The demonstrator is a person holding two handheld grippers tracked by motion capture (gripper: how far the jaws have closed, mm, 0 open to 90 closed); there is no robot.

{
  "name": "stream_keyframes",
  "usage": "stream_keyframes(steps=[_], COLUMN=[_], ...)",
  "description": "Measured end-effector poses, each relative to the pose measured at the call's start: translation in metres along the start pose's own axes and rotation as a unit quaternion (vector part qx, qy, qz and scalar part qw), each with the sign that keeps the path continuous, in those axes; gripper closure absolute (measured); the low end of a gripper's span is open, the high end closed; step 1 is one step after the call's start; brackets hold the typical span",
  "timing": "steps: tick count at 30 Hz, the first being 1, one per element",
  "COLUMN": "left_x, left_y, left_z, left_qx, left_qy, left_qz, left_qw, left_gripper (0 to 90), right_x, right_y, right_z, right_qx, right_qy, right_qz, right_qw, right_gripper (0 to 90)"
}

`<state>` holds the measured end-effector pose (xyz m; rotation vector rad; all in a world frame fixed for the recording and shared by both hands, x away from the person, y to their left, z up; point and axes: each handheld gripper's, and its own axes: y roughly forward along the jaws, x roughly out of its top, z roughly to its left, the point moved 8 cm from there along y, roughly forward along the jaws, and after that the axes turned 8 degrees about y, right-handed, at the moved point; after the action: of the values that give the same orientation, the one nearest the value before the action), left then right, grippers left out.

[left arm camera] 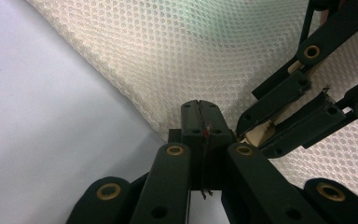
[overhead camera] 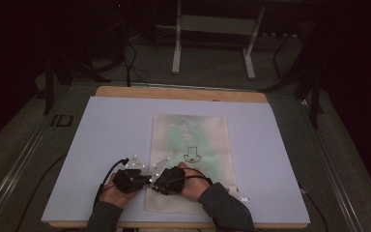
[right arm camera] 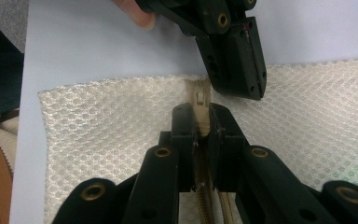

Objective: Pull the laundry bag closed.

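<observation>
A cream mesh bag (overhead camera: 191, 162) lies flat in the lower middle of the high view, on a pale lavender sheet (overhead camera: 106, 145) that covers the worktop (overhead camera: 178, 93); a green tint shows through its upper half and a small dark printed mark (overhead camera: 191, 154) sits near its centre. Both grippers meet at the bag's lower left corner. In the right gripper view the zipper pull (right arm camera: 200, 100) stands at the bag's edge in the middle of the frame, and the right gripper (right arm camera: 200, 116) has its fingers (right arm camera: 184, 126) clenched on the zipper — the cream slider sits pinched between them, with the zipper teeth (right arm camera: 203, 196) running down toward the bottom of that frame. The left gripper (right arm camera: 242, 70) comes in from the upper right of the same view, its tips on the mesh just beside the pull. In the left gripper view the left gripper (left arm camera: 200, 109) shows its fingers (left arm camera: 189, 116) pressed together with only a thin seam between them, at the bag's edge (left arm camera: 121, 88); whether they pinch any mesh I cannot tell. The right gripper (left arm camera: 261, 130) enters that frame from the right, a cream strip clamped in it. In the high view the left hand (overhead camera: 118, 191) and the right hand (overhead camera: 193, 186) come up from the bottom edge in dark sleeves, touching side by side. Beyond the worktop, at the top of the frame, a light metal stand (overhead camera: 215, 29) and dark cables (overhead camera: 130, 63) rest on the grey floor.
</observation>
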<state>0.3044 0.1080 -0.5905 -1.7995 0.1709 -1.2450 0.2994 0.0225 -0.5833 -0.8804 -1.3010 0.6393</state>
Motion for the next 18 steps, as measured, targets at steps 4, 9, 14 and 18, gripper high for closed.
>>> stream_keyframes(steps=[4,9,14,18], left_x=[0.0001,0.0004,0.0003,0.0004], left_y=[0.0,0.0002,0.0002,0.0002], left_z=[-0.0001,-0.0005,-0.0002,-0.0002], left_qx=[0.0,0.003,0.0,0.001], left_qy=[0.001,0.002,0.002,0.004], left_qz=[0.0,0.001,0.0,0.0], left_qw=[1.0,1.0,1.0,1.0], left_gripper=[89.8,89.8,89.8,89.8], right_x=[-0.0033,-0.0071,-0.0081,-0.0094], right_y=[-0.0025,-0.005,-0.0068,-0.0084], right_z=[-0.0014,-0.0019,-0.0011,-0.0003], right_qx=[0.0,0.0,-0.007,-0.014], right_qy=[0.0,0.0,-0.009,-0.015], right_qz=[0.005,0.008,0.017,0.025], right_qw=[1.0,1.0,0.9998,0.9995], right_gripper=[82.6,82.5,82.5,82.5])
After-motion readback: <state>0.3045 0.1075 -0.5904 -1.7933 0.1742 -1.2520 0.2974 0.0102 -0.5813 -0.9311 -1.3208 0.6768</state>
